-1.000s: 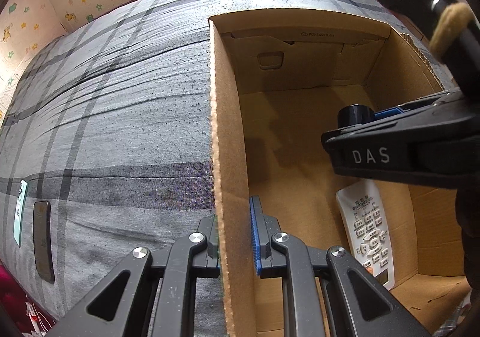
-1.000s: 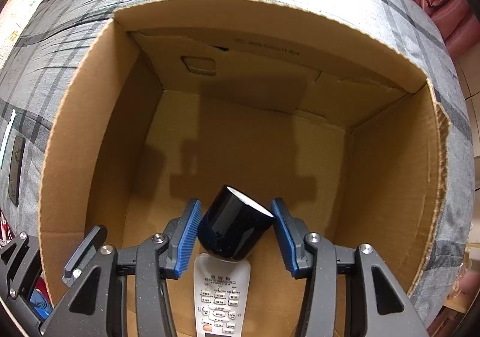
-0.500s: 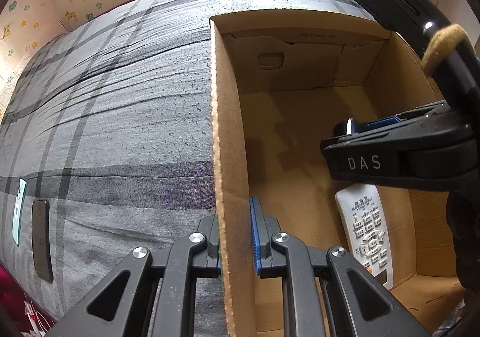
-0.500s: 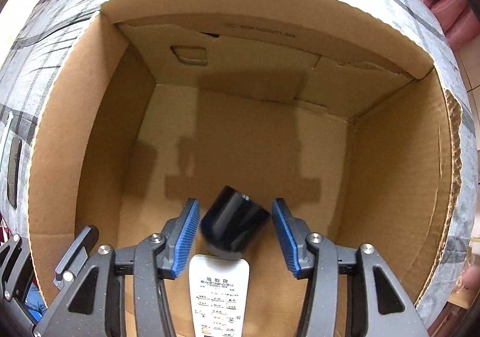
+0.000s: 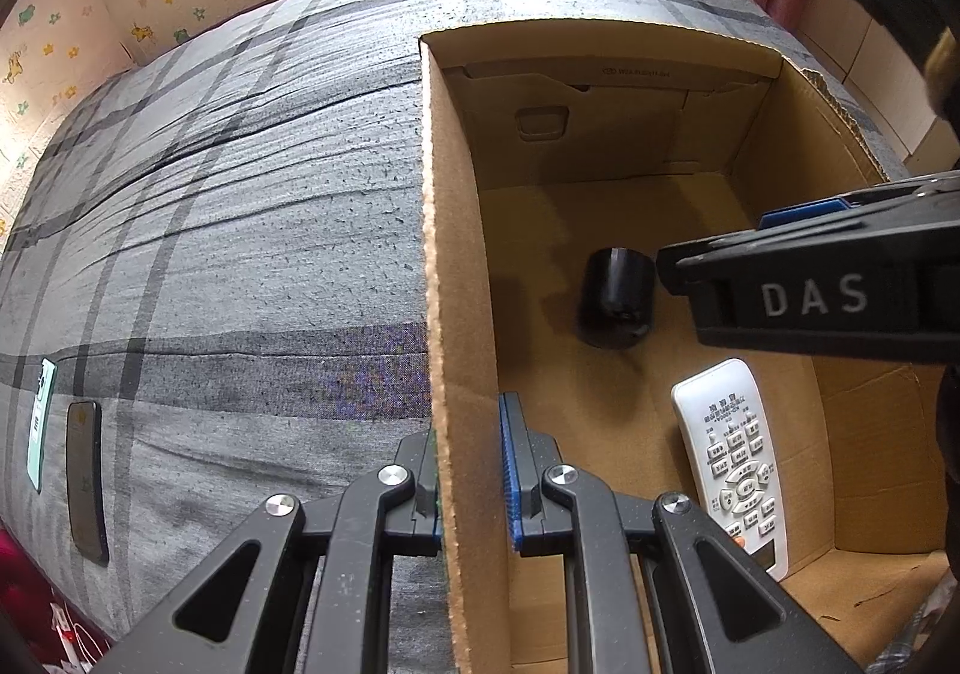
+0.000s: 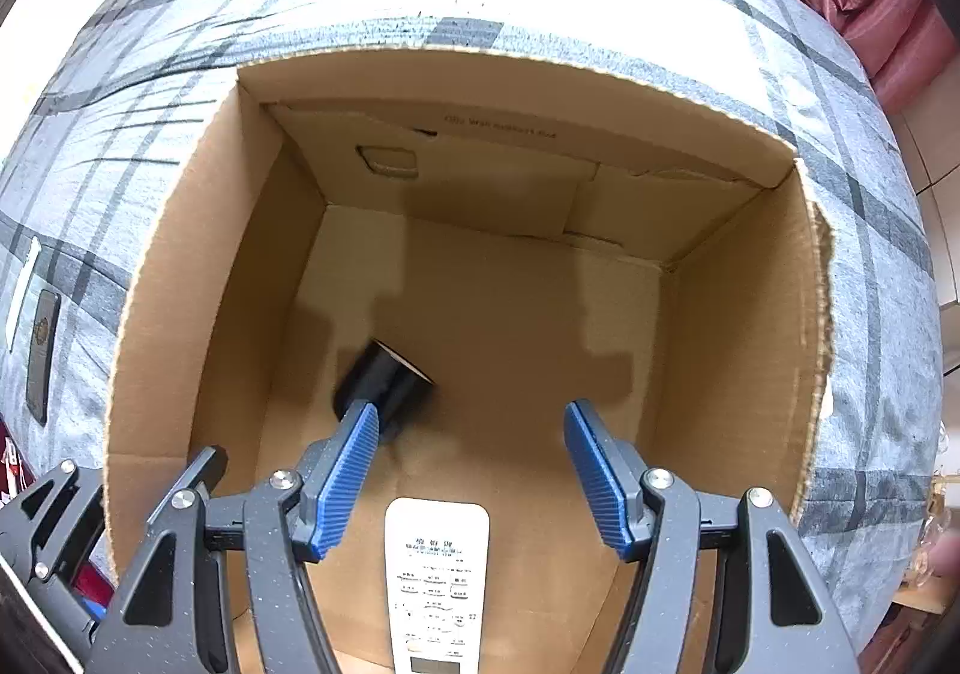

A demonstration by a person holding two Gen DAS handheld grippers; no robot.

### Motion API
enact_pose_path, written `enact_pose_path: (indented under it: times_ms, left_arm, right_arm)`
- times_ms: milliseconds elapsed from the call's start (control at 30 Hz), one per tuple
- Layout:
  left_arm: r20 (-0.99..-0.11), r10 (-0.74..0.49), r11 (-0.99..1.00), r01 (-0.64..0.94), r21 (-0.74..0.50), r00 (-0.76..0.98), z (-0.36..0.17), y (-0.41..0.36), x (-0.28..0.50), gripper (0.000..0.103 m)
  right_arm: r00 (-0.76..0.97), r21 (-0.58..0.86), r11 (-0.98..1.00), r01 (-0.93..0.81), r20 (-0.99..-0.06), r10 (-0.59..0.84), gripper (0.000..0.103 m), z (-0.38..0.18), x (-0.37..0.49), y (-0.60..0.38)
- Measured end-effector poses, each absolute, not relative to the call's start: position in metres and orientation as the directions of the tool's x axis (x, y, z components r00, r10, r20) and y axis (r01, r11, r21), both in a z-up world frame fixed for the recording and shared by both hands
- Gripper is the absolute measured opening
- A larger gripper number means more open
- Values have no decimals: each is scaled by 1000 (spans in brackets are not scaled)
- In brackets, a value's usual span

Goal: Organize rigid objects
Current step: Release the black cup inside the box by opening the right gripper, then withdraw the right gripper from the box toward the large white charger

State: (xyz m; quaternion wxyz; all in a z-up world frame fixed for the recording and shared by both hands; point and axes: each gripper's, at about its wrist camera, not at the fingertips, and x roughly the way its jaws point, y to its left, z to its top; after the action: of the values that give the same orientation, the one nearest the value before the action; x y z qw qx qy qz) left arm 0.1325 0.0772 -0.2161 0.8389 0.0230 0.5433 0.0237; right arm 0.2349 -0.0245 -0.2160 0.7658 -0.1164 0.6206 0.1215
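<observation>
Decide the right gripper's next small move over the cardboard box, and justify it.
Probably lift the right gripper straight up out of the cardboard box. Its jaws are opening with nothing between them; the black cup is free inside the box beside the white remote control, while the left gripper clamps the box wall.

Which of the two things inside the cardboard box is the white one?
The remote control, flat with buttons. The other, a black cup, is dark and round.

left gripper clamps the box wall; black cup lies inside, remote near right.
</observation>
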Motion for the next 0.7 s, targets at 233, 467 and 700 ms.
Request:
enact_pose_path:
  times_ms: [233,467,700]
  left_arm:
    - [-910,69,997,-14,70,409,-217,75,133,15]
    - [-910,73,997,-15,74,409,-216,74,133,15]
    - [-909,75,997,-14,76,409,-216,74,132,15]
  right_arm:
    - [262,-61,945,-322,-965,28,86,-195,231,-28]
    - [315,-53,949,-312,-948,50,101,-167,225,-39]
    - [324,-38,939,-343,-943,80,103,-146,219,-52]
